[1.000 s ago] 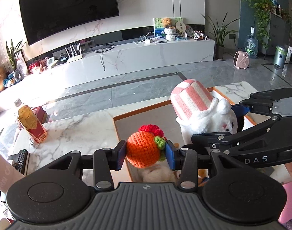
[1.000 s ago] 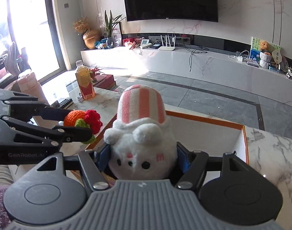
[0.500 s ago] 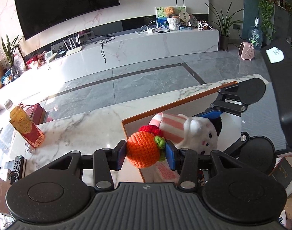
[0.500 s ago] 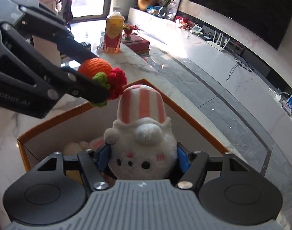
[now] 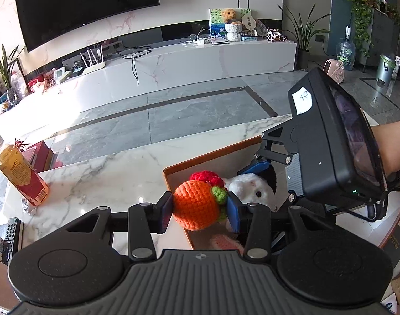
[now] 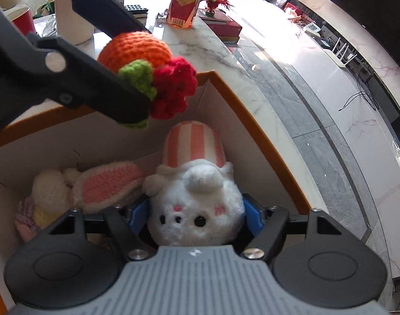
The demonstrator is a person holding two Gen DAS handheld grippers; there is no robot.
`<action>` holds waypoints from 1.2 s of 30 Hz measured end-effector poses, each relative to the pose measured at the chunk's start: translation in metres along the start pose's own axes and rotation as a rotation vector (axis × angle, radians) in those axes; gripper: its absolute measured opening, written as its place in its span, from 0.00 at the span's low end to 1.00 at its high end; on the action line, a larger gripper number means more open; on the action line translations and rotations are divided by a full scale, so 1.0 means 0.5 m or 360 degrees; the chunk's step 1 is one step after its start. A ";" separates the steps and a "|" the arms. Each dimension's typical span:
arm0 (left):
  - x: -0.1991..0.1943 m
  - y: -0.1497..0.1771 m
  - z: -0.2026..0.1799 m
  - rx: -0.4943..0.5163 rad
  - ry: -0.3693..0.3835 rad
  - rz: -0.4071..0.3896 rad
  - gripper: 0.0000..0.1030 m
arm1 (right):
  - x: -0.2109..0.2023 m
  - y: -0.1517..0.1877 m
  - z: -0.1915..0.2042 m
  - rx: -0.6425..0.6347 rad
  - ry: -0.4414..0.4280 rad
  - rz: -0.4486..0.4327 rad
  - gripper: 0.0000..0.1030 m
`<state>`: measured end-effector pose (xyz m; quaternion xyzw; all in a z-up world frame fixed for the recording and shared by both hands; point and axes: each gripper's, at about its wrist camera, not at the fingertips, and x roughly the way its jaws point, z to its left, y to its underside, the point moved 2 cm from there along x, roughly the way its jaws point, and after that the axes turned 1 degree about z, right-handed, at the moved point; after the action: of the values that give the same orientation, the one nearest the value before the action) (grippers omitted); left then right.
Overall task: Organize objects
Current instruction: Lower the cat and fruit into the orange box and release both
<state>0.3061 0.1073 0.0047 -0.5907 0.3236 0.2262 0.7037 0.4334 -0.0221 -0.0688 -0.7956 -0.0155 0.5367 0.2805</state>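
**Jaws of both grippers clamped on soft toys at the box**

Jaws of the left gripper (image 5: 199,208) are closed on a crocheted orange toy (image 5: 196,204), its blue pads pressing both sides, the green leaf and red tuft pointing forward. It hangs in the air over the near corner of the box (image 5: 200,158), which stands on the marble worktop (image 5: 115,173). A drink bottle (image 5: 21,176) stands far to the left on that worktop, with a remote (image 5: 9,236) nearer the edge.

Further right, the right gripper (image 6: 196,216) is tipped steeply down into the box, a bare forearm (image 5: 389,141) behind it. Its jaws hold a white plush bunny (image 6: 197,202) by the head, the pink-striped hat pointing at the far box wall. Inside the box, just left of the bunny, lies a knitted rabbit toy (image 6: 102,183) with pink ears.
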 end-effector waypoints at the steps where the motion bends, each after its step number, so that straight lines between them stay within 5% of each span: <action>1: 0.001 0.000 0.000 0.0001 0.0001 0.0001 0.48 | 0.004 0.002 0.001 -0.0005 0.0002 -0.0005 0.73; 10: 0.007 0.002 -0.006 0.0015 0.0009 0.0002 0.48 | -0.038 0.028 -0.018 0.0199 -0.0043 -0.0090 0.84; 18: 0.057 0.007 -0.070 0.0370 -0.0061 0.0112 0.48 | -0.057 0.080 -0.052 0.0574 -0.0153 -0.0113 0.46; 25: 0.101 0.025 -0.101 0.0640 -0.0191 0.0228 0.50 | -0.076 0.103 -0.042 0.0735 -0.0130 -0.0186 0.42; 36: 0.110 0.035 -0.107 0.0696 -0.0236 0.0287 0.56 | -0.119 0.108 -0.039 0.0737 -0.0048 -0.0189 0.42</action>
<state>0.3213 0.0549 -0.0520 -0.3748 0.3639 0.2554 0.8135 0.4101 -0.0952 -0.0383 -0.6997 0.0572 0.5202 0.4863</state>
